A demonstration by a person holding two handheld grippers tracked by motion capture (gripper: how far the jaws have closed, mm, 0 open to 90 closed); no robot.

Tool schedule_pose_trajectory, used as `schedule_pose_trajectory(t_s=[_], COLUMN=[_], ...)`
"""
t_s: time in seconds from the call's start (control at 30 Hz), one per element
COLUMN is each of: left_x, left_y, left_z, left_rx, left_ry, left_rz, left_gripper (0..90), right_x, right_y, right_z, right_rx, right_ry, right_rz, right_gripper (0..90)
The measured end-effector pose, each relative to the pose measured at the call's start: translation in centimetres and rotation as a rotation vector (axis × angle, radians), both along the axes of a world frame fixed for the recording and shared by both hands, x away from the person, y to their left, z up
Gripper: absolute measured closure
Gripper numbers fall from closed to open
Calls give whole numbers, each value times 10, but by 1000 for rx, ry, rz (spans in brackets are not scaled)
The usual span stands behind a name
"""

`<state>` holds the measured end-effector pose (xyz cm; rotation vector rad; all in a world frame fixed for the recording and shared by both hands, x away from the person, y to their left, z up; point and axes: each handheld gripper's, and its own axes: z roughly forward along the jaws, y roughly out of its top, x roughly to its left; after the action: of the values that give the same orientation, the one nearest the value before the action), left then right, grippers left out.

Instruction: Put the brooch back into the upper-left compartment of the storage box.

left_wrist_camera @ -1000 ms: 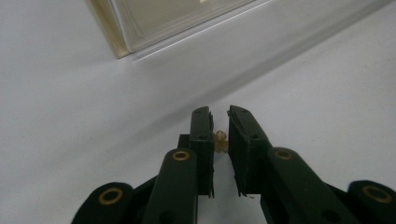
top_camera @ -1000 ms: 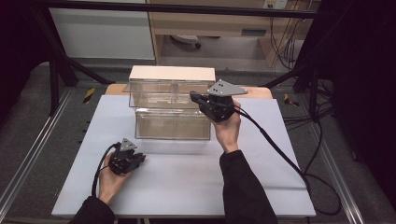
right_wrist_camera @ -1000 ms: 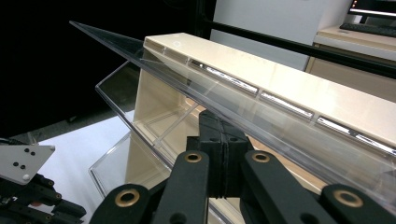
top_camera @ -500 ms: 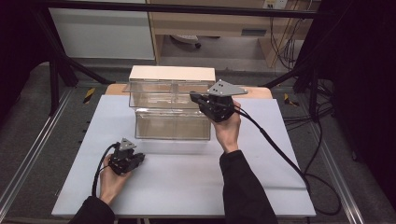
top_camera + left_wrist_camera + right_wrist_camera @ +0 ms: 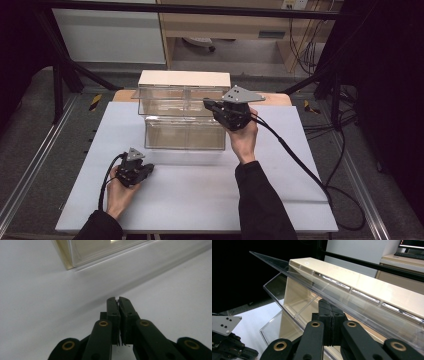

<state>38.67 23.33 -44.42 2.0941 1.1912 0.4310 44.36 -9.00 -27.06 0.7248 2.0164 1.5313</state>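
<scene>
A clear plastic two-tier bin cabinet (image 5: 182, 117) with a beige top (image 5: 184, 78) stands at the back of the white table (image 5: 200, 200). My right gripper (image 5: 207, 105) is raised at the upper tier's right front, jaws shut. In the right gripper view the shut tips (image 5: 329, 302) sit just under the tilted-out clear flap (image 5: 352, 302) of the upper bin; I cannot tell if they touch it. My left gripper (image 5: 148, 170) rests low on the table in front of the cabinet's left side, shut and empty (image 5: 118, 299). The lower bin's corner (image 5: 82, 252) lies ahead of it.
Black cables trail from both grippers, the right one (image 5: 300, 165) looping across the table's right side. Bare white table lies between the hands and in front of the cabinet. The left gripper's grey plate (image 5: 224, 325) shows at the lower left of the right gripper view.
</scene>
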Motion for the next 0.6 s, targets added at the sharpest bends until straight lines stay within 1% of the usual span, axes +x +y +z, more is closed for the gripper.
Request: schedule_pose_trajectory(t_s=[0.27, 0.6], left_x=[0, -3], left_y=[2, 4], left_z=[1, 5], left_rx=[0, -31], left_ry=[0, -9], left_rz=[-4, -3], left_gripper=[877, 878], right_x=[0, 0], right_y=[0, 0], right_z=[0, 0], right_rx=[0, 1], right_ry=[-3, -4], right_rz=[1, 2], right_gripper=[900, 900])
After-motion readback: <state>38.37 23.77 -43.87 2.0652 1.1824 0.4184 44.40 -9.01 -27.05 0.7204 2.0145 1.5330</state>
